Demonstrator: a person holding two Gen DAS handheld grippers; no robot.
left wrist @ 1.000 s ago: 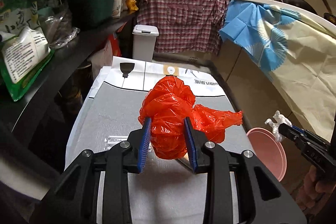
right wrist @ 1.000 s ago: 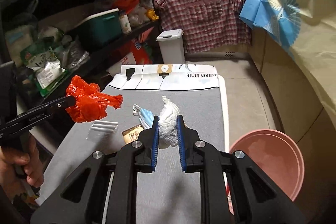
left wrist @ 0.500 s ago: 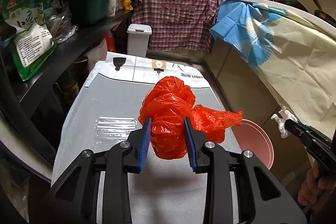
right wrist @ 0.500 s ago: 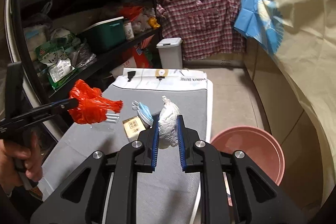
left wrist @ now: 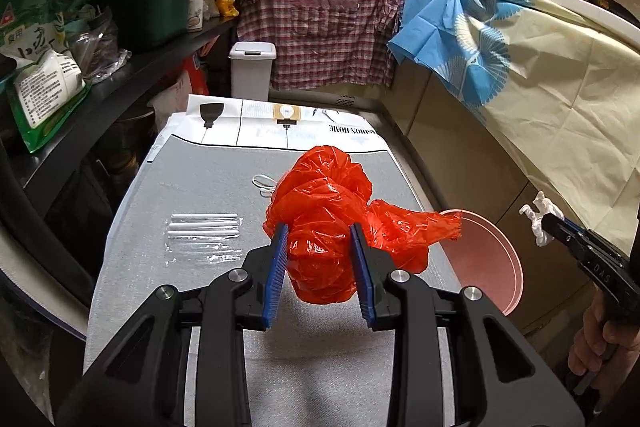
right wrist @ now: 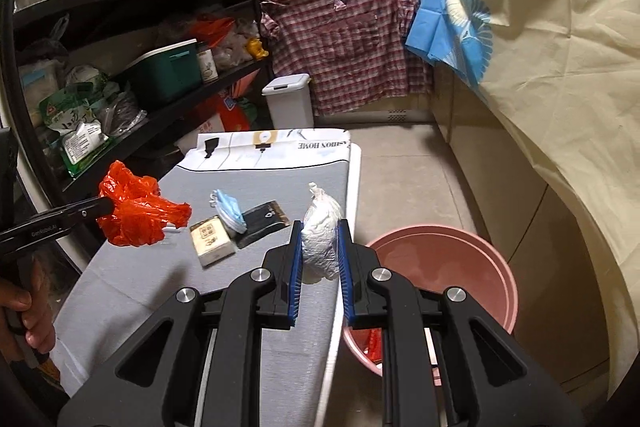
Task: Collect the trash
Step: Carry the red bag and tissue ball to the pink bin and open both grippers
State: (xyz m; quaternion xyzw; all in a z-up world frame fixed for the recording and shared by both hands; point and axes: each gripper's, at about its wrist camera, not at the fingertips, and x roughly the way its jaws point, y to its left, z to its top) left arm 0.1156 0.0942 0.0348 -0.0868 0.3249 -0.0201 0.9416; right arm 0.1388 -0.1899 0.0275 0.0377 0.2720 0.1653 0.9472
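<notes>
Carrying toward basin [right wrist: 476,251]: left tongs [left wrist: 319,255] gripped red bag [left wrist: 320,211], right tongs [right wrist: 319,247] gripped white wad [right wrist: 320,239]; both had shifted rightward across worktop [right wrist: 168,279], drop pending.

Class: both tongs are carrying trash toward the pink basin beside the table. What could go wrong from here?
1. The red plastic bag in the left tongs trails a loose tail that might snag or miss the pink basin.
2. The white crumpled bag sits over the table edge; released early, it may miss the basin.
</notes>
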